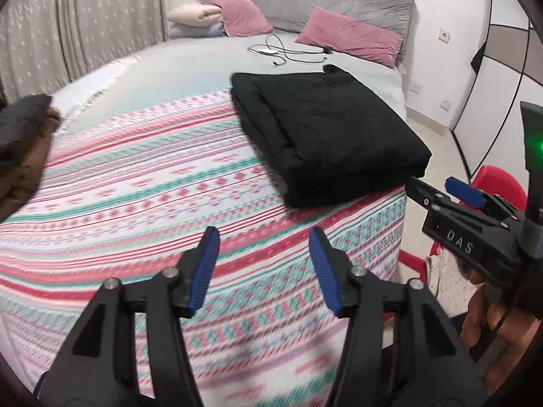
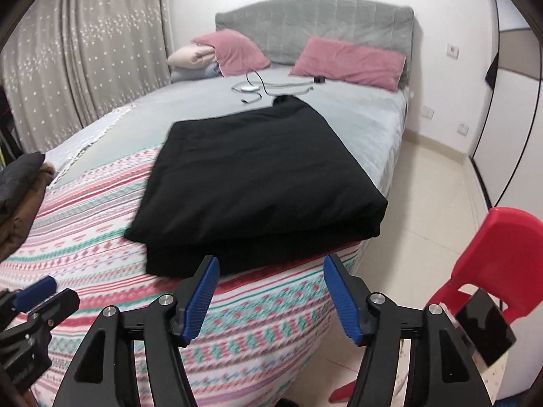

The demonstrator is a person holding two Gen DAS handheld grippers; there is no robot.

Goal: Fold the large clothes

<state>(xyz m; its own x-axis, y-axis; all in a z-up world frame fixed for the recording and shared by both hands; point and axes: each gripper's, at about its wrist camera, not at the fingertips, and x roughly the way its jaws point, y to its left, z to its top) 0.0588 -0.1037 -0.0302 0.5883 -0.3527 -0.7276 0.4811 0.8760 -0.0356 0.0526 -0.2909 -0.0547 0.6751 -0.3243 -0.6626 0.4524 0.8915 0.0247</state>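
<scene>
Both tongs gape empty: left tongs [image 1: 264, 268], right tongs [image 2: 269, 296]. Folded black garment [image 2: 251, 183] lies ahead; brown coat [image 1: 23, 169] far left. Only the right view shows the whole red chair [image 2: 488, 254].

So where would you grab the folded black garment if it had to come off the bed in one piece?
Take the folded black garment at its near edge, where the layers stack up at the bed corner. Come in low from the foot of the bed, one pad under the stack, one on top. The right claw is open and already faces that edge.
</scene>
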